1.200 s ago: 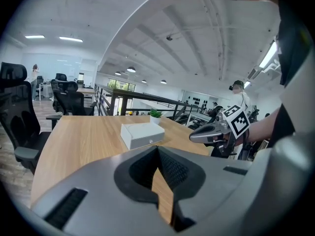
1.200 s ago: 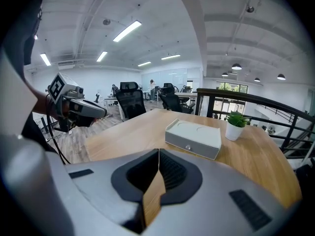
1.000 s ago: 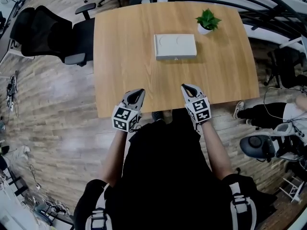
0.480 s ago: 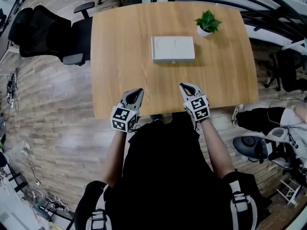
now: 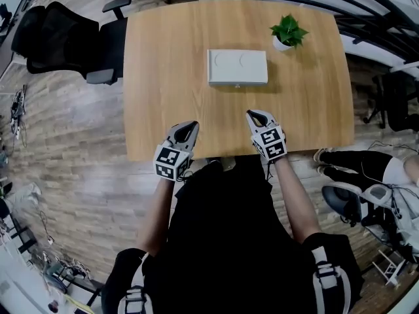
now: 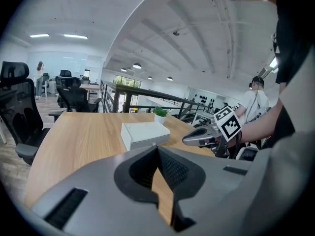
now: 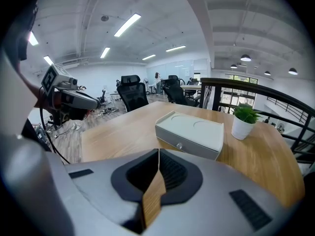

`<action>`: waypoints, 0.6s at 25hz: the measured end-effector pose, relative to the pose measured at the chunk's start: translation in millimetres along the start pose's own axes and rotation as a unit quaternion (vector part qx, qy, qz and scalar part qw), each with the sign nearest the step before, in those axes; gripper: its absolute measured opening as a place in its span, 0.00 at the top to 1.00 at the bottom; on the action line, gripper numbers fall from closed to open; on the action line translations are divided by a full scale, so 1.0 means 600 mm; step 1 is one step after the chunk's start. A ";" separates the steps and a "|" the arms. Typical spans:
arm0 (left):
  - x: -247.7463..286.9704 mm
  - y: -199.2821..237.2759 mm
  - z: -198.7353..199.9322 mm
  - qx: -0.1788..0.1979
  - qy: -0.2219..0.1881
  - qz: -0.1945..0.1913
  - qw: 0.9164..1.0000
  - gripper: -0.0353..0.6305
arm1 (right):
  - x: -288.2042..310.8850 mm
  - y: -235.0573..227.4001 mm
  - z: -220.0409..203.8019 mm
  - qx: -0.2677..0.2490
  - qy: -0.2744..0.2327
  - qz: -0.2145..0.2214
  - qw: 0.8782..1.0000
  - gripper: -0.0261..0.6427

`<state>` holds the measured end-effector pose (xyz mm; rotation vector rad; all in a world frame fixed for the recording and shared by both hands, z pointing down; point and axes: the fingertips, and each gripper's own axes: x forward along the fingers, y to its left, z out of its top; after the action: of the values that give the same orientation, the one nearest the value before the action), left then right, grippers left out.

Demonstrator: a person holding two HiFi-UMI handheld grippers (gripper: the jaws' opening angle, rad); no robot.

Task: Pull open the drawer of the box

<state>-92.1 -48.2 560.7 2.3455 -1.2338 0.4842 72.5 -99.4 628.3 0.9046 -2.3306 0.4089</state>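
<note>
A flat white box lies on the far half of the wooden table, its drawer front with a small round knob facing me and closed. My left gripper hovers over the table's near edge, jaws together with nothing between them. My right gripper is also shut and empty, near the front edge, well short of the box. From the left gripper view the box sits ahead and the right gripper shows to the right.
A small potted plant stands at the back right of the table, right of the box. Black office chairs stand off the table's left side. A seated person's legs and a railing are at the right.
Both grippers have stayed shut near the front edge; the right one edged slightly forward. The view shifted a little.
</note>
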 end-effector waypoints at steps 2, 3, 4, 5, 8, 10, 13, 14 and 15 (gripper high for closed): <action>-0.001 -0.001 -0.001 -0.001 0.002 0.000 1.000 0.91 | 0.011 -0.005 -0.004 -0.002 0.007 -0.001 1.000 0.92; -0.001 -0.001 -0.002 -0.001 0.003 -0.001 1.000 0.91 | 0.017 -0.007 -0.005 -0.003 0.009 -0.002 1.000 0.92; -0.001 -0.001 -0.003 -0.001 0.003 -0.001 1.000 0.91 | 0.022 -0.010 -0.005 -0.003 0.011 -0.004 1.000 0.92; -0.001 -0.001 -0.005 -0.001 0.004 0.000 1.000 0.91 | 0.027 -0.012 -0.005 -0.005 0.011 -0.006 1.000 0.92; -0.001 0.001 -0.008 -0.002 0.006 0.001 1.000 0.91 | 0.038 -0.015 -0.003 -0.010 0.012 -0.011 1.000 0.92; 0.000 0.001 -0.008 -0.002 0.007 0.002 1.000 0.91 | 0.045 -0.018 -0.002 -0.011 0.013 -0.013 1.000 0.92; -0.001 0.001 -0.009 -0.002 0.008 0.003 1.000 0.91 | 0.058 -0.024 -0.003 -0.012 0.016 -0.019 1.000 0.92; -0.002 0.000 -0.009 -0.002 0.008 0.004 1.000 0.91 | 0.062 -0.025 -0.001 -0.015 0.015 -0.020 1.000 0.92; -0.004 0.000 -0.008 -0.003 0.008 0.005 1.000 0.91 | 0.067 -0.026 0.000 -0.018 0.015 -0.021 1.000 0.92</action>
<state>-94.0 -44.1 563.4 2.3278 -1.2380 0.5008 59.7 -130.9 654.8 0.9221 -2.2810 0.3608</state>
